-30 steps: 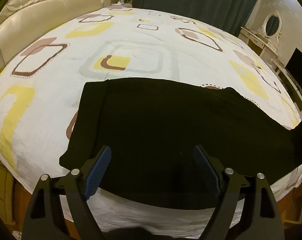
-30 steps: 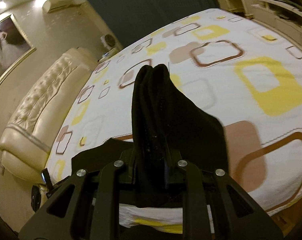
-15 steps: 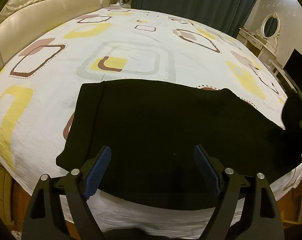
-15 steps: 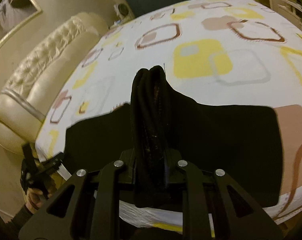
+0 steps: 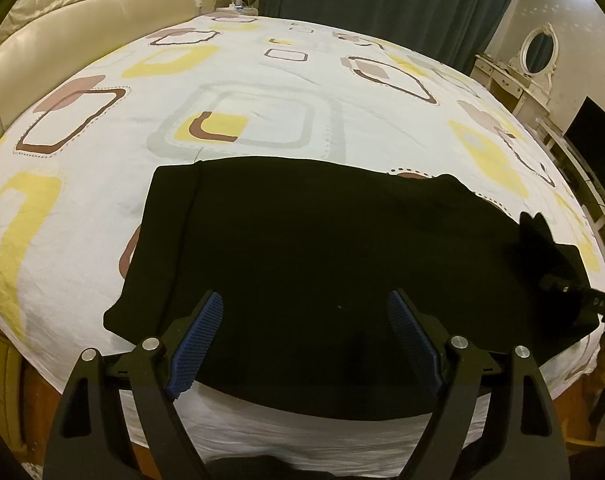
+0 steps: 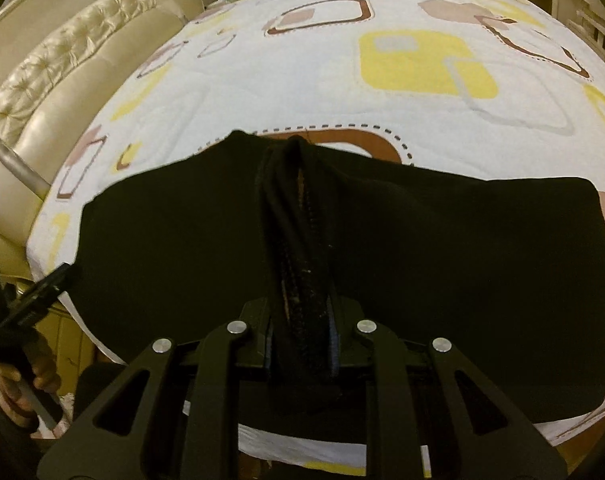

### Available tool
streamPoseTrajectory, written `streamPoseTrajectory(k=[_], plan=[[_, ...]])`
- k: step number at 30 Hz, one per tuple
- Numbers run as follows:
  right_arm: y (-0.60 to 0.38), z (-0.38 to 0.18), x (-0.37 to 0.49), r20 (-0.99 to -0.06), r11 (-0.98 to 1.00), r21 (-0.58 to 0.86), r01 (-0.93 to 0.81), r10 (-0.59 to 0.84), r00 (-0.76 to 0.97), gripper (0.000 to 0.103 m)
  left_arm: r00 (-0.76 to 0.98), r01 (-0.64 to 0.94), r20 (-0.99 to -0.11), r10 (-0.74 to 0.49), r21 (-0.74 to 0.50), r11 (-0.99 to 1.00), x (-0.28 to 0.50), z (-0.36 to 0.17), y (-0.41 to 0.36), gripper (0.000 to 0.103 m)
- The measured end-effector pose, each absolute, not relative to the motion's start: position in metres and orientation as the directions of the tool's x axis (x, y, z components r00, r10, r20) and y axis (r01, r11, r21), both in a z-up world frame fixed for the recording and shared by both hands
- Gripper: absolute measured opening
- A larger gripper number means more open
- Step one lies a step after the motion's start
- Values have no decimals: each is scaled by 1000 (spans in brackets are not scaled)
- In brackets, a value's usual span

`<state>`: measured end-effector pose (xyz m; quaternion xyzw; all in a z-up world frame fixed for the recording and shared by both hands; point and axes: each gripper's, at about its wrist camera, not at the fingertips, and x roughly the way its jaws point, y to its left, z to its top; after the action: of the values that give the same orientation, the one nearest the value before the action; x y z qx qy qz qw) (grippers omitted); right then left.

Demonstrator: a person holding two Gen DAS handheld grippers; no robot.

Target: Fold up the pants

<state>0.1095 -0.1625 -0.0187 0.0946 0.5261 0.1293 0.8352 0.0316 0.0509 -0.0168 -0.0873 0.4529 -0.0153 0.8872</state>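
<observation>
While the left tool hangs spread above the black pants on the bed, the right tool pinches their bunched edge.

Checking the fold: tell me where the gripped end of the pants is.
In the right wrist view the bunched end sits clamped in the right gripper, low over the pants near the bed's front edge.

The black pants lie spread mostly flat across the near edge of the bed, over its white sheet with yellow and brown squares, the near edge hanging slightly over the side. A narrow folded strip runs along their left side. At the right end a bunched ridge of layered fabric stands up off the sheet, pinched together.
</observation>
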Motion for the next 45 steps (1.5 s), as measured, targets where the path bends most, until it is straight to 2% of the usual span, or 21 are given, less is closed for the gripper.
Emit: streamPoseTrajectory(k=[11, 15, 17, 22, 33, 35, 37, 40, 43, 45], plan=[[-144, -26, 110, -873, 963, 234, -134, 269, 406, 25, 586, -45, -803, -108, -166, 985, 31, -17, 49, 83], [-141, -27, 110, -872, 962, 239, -132, 272, 406, 28, 587, -41, -802, -109, -164, 986, 31, -17, 47, 83], [-139, -27, 109, -867, 957, 257, -135, 290, 404, 33, 587, -42, -802, -109, -165, 985, 31, -17, 47, 83], [-127, -27, 105, -855, 937, 311, -157, 348, 385, 35, 586, -46, -803, -111, -169, 985, 31, -18, 47, 83], [-115, -38, 95, -842, 929, 334, -159, 370, 392, 50, 585, -38, -803, -115, -168, 985, 30, -19, 45, 83], [-113, -39, 95, -838, 926, 334, -175, 377, 394, 56, 584, -34, -804, -115, -166, 986, 30, -19, 44, 83], [-118, -33, 95, -816, 910, 376, -173, 413, 405, 56, 583, -29, -804, -117, -164, 986, 29, -19, 42, 83], [-138, -12, 86, -733, 845, 503, -182, 528, 429, 56, 587, -22, -801, -117, -161, 987, 28, -17, 42, 83], [-180, 20, 70, -658, 821, 547, -166, 544, 521, 57, 587, -24, -800, -121, -167, 986, 28, -17, 42, 83], [-223, 37, 58, -619, 811, 573, -114, 520, 589, 62, 585, -28, -802, -122, -170, 985, 28, -18, 42, 83]])
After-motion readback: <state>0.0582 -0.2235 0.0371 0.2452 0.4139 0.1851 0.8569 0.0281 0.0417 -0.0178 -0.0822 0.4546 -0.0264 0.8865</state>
